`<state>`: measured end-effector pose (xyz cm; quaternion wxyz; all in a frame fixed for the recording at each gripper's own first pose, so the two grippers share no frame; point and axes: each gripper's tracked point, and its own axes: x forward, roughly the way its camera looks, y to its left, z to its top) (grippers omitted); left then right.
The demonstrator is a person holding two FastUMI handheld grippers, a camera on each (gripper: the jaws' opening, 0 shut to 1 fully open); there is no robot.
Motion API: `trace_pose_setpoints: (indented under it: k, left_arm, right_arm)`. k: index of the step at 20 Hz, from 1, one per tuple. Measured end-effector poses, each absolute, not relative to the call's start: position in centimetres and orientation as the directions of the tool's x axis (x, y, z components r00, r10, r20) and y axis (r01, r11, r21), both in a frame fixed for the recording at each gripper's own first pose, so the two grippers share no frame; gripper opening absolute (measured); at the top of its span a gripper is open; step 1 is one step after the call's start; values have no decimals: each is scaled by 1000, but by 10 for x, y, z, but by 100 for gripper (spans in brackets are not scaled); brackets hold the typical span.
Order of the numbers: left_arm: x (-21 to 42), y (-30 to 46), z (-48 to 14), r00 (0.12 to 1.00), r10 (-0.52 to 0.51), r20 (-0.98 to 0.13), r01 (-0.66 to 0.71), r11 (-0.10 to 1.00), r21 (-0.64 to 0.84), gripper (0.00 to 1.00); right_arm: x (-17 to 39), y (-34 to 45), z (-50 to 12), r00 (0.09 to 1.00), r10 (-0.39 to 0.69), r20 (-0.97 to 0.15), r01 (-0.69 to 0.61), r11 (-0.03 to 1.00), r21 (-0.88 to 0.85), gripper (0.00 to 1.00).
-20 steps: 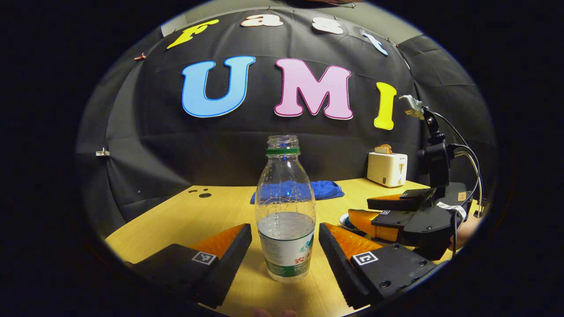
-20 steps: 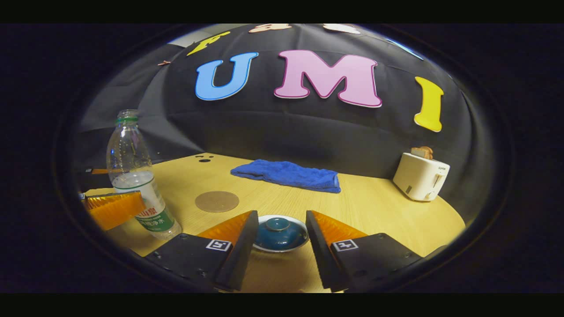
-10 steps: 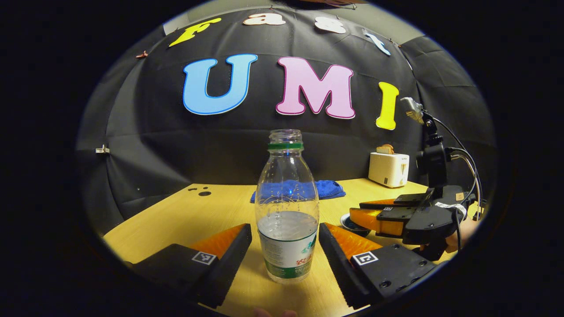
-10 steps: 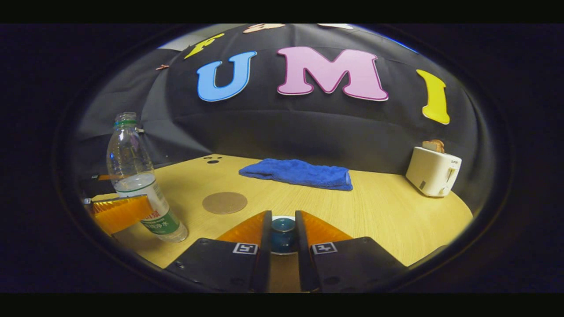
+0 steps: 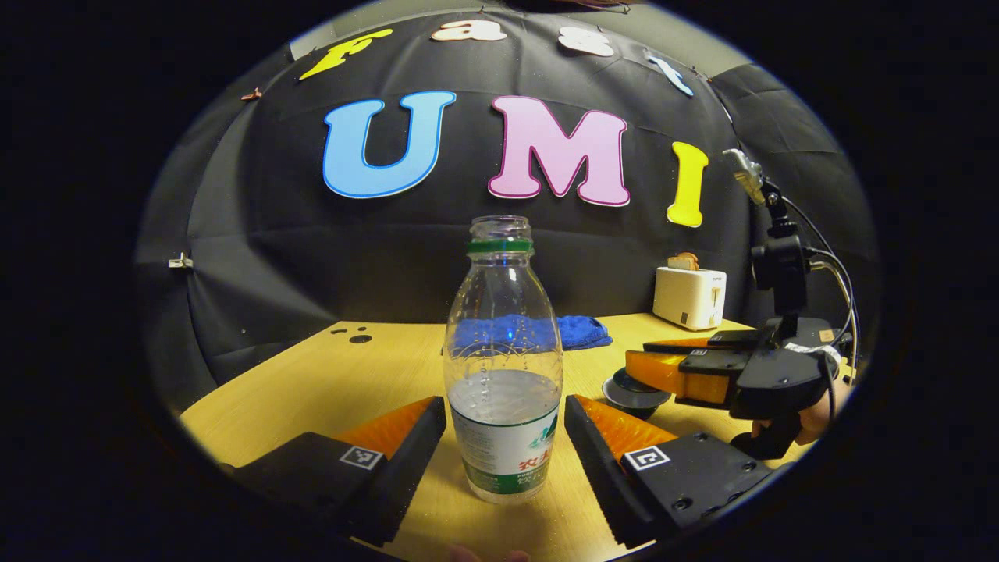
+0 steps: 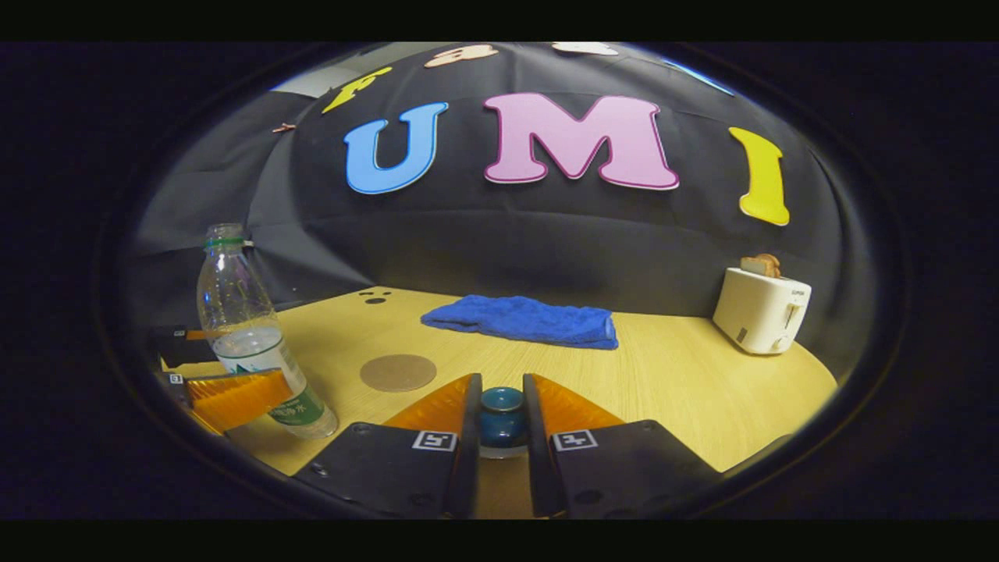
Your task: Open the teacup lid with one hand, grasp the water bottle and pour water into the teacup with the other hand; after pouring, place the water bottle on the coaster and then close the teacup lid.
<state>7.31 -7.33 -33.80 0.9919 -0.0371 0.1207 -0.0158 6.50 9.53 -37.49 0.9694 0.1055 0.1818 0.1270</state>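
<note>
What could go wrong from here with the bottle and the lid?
1. The left claw is open around the uncapped, part-filled clear plastic water bottle; an off-centre close could tip it and spill.
2. The right claw pinches only the small knob of the blue ceramic teacup lid; it might slip free.
3. The round brown coaster lies close by, so the lid could drop on it.
</note>
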Motion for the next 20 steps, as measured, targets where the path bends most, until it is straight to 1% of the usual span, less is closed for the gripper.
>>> trace_pose_setpoints:
  k: [1,2,3,4,6,7,8,9,10,13,15,17,19,20]
  left_arm:
    - [74,-75,-339,969,-43,-242,23,996,-83,96]
    - [73,-74,-340,969,-40,-244,20,996,-87,96]
    - [73,-73,-341,968,-38,-247,16,996,-90,96]
    - [73,-72,-344,968,-30,-251,8,996,-88,96]
    - [73,-68,-347,965,-10,-262,-11,997,-79,96]
    - [70,-67,-345,965,-7,-263,-14,997,-75,92]
    - [74,-65,-348,964,3,-267,-22,997,-68,87]
    - [74,-65,-347,963,2,-270,-21,998,-65,80]
    - [75,-65,-346,961,10,-275,-26,998,-55,79]
    - [78,-59,-344,958,25,-285,-28,1000,-5,77]
    - [81,-56,-342,956,42,-290,-24,998,64,77]
    - [86,-49,-340,954,64,-294,-17,987,160,77]
    - [93,-43,-332,953,89,-288,-7,962,274,77]
    - [97,-42,-331,953,104,-284,-2,941,338,77]
  right_arm:
    - [64,92,-372,904,280,-322,-205,947,247,34]
    - [64,89,-368,908,273,-317,-201,949,241,29]
    - [63,84,-364,912,267,-312,-198,951,236,30]
    - [62,79,-361,916,259,-306,-192,953,232,34]
    - [61,67,-352,926,242,-290,-180,957,226,34]
    - [60,63,-348,929,235,-284,-174,959,223,34]
    - [60,58,-345,933,229,-279,-170,961,220,29]
    - [60,54,-342,935,223,-275,-166,962,216,29]
    - [59,49,-341,937,219,-273,-163,964,211,29]
    - [56,36,-339,941,199,-272,-149,970,194,24]
    - [54,26,-339,944,186,-272,-137,972,190,24]
    - [52,16,-340,946,173,-275,-126,975,182,34]
    - [50,5,-341,949,158,-274,-114,979,170,25]
    - [49,-1,-342,950,150,-273,-108,981,161,30]
